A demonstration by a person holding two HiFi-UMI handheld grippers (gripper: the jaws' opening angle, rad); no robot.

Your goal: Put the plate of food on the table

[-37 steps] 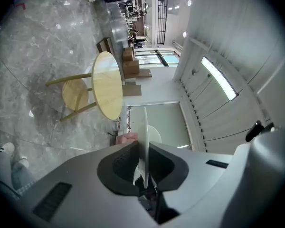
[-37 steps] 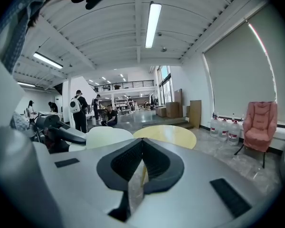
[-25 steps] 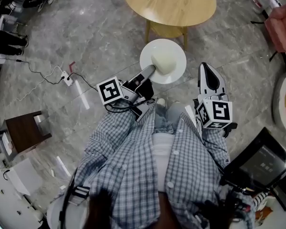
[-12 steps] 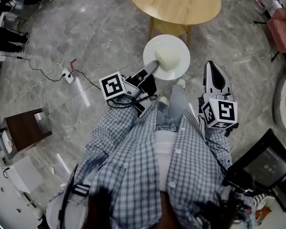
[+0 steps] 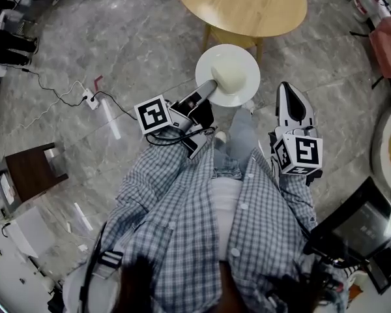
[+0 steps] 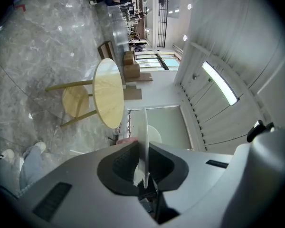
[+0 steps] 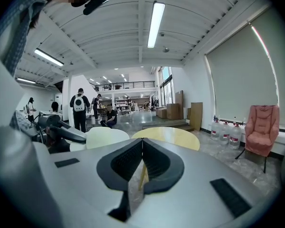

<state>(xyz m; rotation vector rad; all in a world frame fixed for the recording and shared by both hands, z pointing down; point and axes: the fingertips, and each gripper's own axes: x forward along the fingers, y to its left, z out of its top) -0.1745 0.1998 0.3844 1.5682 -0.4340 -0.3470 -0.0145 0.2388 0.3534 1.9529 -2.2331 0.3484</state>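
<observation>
Right now we are gripping the near rim of the white plate (image 5: 229, 55) with the left tool (image 5: 208, 91). Its jaws are standing only narrowly apart, and the pads are pressing on either face of the thin edge, which the left gripper view is showing edge-on between them. A pale mound of food (image 5: 229, 78) is sitting on the plate, just beyond the tool's tips. We are holding the plate out in front of us over the grey marble floor (image 5: 137, 38), just short of the near edge of the round wooden desk (image 5: 247, 5) and not resting on it. We are carrying the right tool (image 7: 142, 144) off to the right of the plate, apart from it, with its jaws drawn together and nothing between them.
</observation>
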